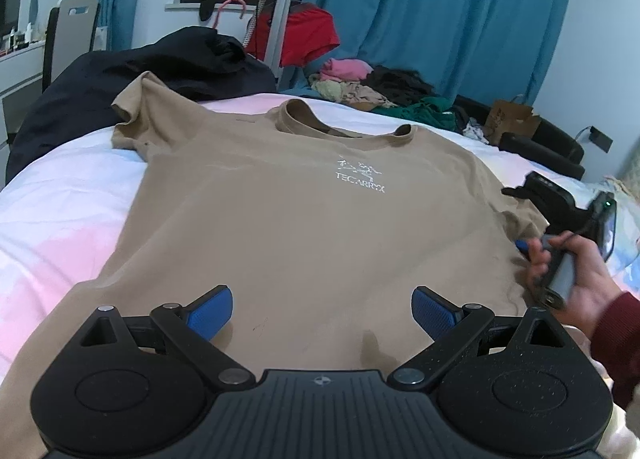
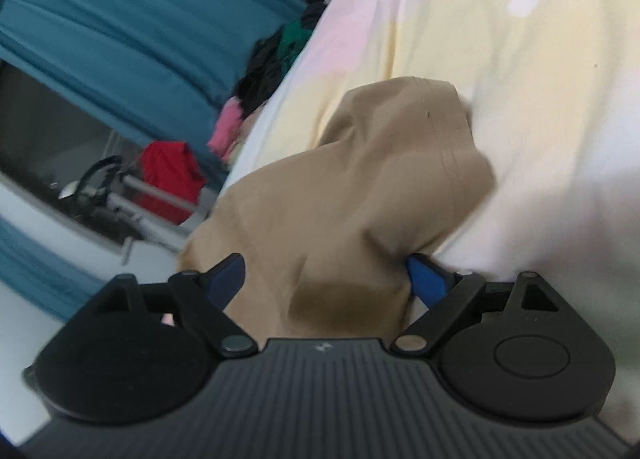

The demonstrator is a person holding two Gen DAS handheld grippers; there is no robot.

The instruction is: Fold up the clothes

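Observation:
A tan T-shirt with a white chest logo lies flat and face up on the bed sheet, its collar at the far end. My left gripper hovers open over the shirt's near hem, with nothing between its blue pads. At the shirt's right sleeve, a hand in a dark red sleeve holds my right gripper. In the rolled right wrist view the right gripper stands wide open. The rumpled tan sleeve bunches loosely between its fingers on the pale sheet.
A dark jacket is heaped at the bed's far left. A pile of mixed clothes lies at the far right, beside a brown paper bag. A red garment hangs on a rack before blue curtains.

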